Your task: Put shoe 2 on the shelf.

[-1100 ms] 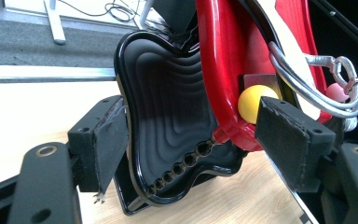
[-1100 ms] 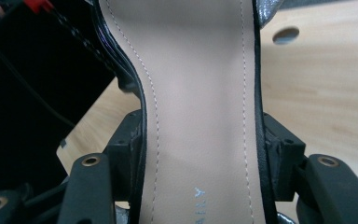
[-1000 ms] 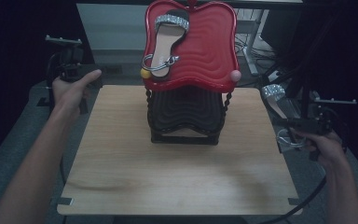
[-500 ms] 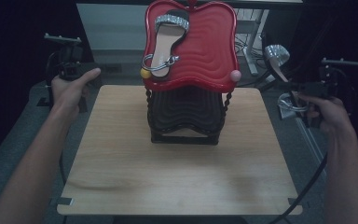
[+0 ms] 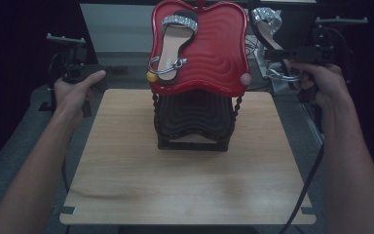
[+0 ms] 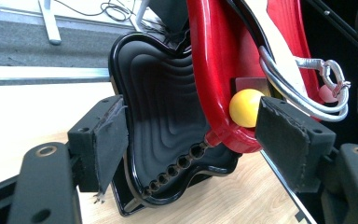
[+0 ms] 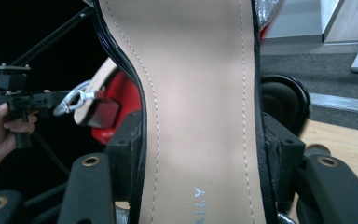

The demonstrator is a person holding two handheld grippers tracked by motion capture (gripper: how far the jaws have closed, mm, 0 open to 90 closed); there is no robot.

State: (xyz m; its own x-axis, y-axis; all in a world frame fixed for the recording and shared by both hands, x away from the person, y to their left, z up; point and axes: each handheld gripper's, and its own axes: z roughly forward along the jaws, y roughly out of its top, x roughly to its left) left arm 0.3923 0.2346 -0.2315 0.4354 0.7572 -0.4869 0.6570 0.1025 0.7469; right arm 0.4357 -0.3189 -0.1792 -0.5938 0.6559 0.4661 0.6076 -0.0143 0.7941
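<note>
A red wavy shoe stand [image 5: 216, 53] sits tilted on top of a black stand [image 5: 195, 122] at the back middle of the wooden tabletop [image 5: 185, 180]. One sandal [image 5: 173, 41] with a glittering strap lies on the red stand. My right gripper [image 5: 283, 54] is raised at the stand's right edge, shut on a second matching sandal [image 5: 265, 24]; its beige insole [image 7: 200, 116] is pinched between the jaws of the right gripper [image 7: 200, 154]. My left gripper [image 5: 73, 70] hovers off the table's left side. The left gripper [image 6: 196, 135] stands open, looking at the stands' side.
A yellow ball [image 6: 244, 108] and a pink ball [image 5: 245, 79] cap the red stand's lower corners. A silver ankle strap [image 6: 307, 100] hangs from the resting sandal. Cables trail from both grippers. Dark grey floor surrounds the table.
My right hand has lifted the sandal from low beside the table's right edge up and forward to the red stand's top right. The left hand has kept still.
</note>
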